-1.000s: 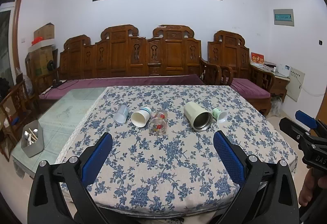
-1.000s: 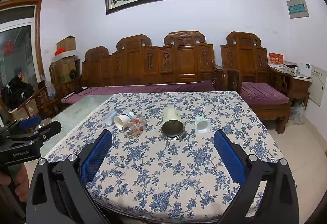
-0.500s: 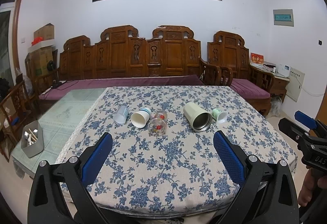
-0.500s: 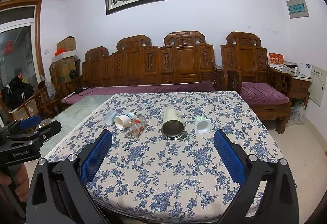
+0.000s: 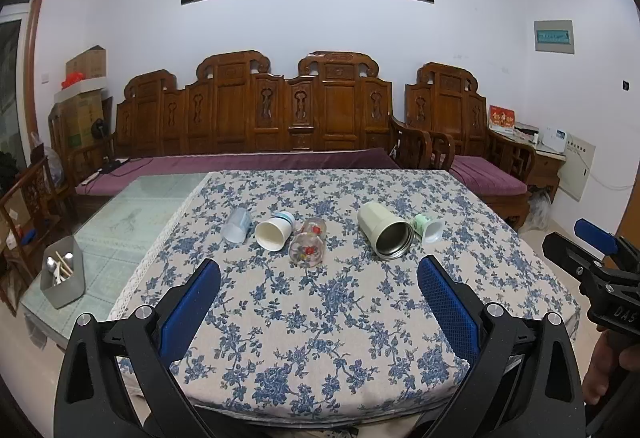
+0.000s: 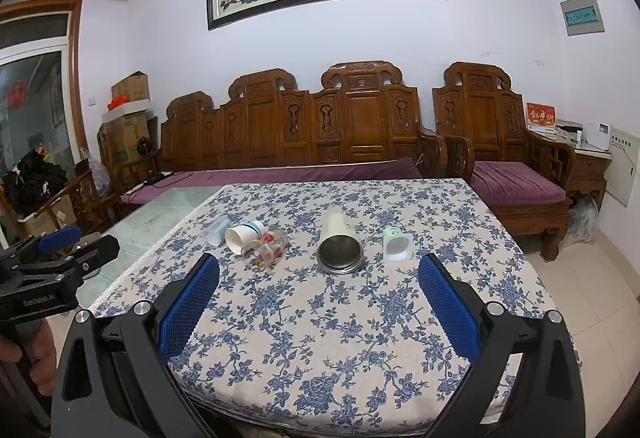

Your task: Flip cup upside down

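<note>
Blue-padded jaws of both grippers gape empty, well short of five cups (image 5: 385,235) lying sideways.

Five cups (image 5: 385,235) lie sideways beyond the spread hand-held gripper (image 5: 318,288).

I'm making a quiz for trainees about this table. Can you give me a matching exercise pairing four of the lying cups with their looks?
Column one:
1. leftmost cup
2. paper cup
3. glass
4. tall tumbler

Column two:
a. red flower print
b. steel inside, cream outside
c. pale blue, see-through
d. white with a teal band

Pairs: 1-c, 2-d, 3-a, 4-b
</note>
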